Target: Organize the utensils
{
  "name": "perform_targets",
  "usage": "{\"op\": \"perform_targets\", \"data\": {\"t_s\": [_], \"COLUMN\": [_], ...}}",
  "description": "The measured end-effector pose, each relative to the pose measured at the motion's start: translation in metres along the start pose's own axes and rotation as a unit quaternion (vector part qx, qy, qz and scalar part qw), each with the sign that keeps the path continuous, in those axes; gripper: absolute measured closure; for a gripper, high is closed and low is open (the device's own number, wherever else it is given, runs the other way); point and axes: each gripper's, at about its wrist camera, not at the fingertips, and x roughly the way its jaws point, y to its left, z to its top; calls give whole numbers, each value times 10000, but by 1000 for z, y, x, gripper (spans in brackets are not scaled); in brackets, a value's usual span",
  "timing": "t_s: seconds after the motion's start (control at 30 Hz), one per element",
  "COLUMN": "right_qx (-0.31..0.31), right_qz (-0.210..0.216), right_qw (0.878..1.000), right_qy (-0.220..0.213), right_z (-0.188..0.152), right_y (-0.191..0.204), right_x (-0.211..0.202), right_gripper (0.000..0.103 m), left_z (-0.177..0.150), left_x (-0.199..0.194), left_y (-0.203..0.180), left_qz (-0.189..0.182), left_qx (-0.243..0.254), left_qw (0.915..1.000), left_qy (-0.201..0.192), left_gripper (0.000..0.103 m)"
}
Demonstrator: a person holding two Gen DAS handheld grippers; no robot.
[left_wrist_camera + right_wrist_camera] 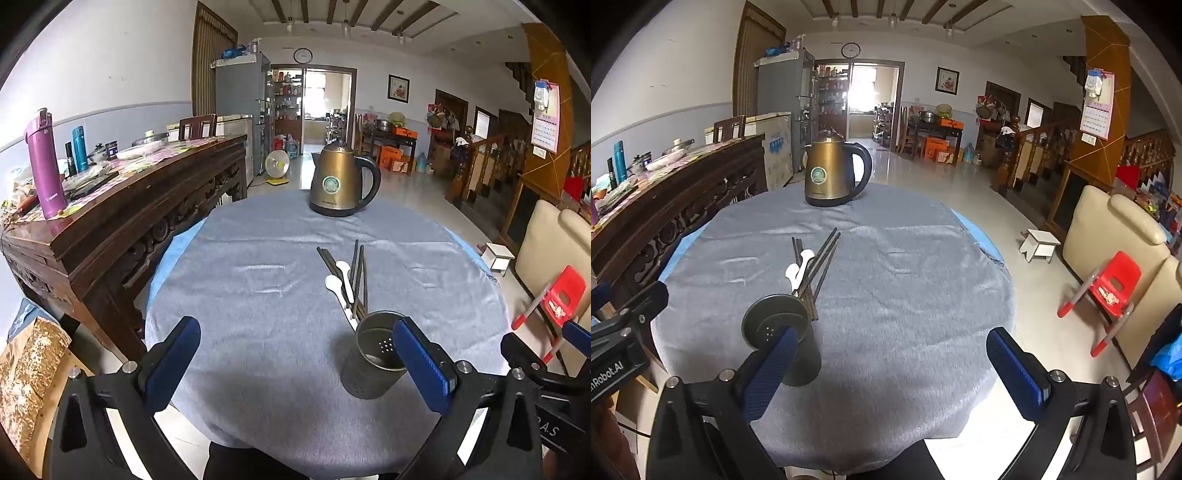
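Note:
An empty metal utensil holder stands upright on the grey cloth of the round table. Just behind it lie several dark chopsticks and two white spoons in a loose pile. My left gripper is open and empty, its right finger beside the holder. My right gripper is open and empty, its left finger in front of the holder.
A brass electric kettle stands at the table's far edge. A carved wooden sideboard with bottles runs along the left. A red child's chair, a small white stool and a cream sofa are on the right.

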Motion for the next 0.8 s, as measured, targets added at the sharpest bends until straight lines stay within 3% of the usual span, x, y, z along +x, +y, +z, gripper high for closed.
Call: {"op": "perform_targets", "data": {"t_s": [0.8], "right_qx": [-38], "right_qz": [-91], "right_qw": [9999], "right_qy": [84], "right_z": [-2], "right_y": [6], "right_x": [9], "right_gripper": [0], "left_z": [-9], "left_x": [7], "left_y": [-1], "left_qz": [-31], "left_qx": [30], "left_qw": [9999], "left_qy": [118], "left_gripper": [0]}}
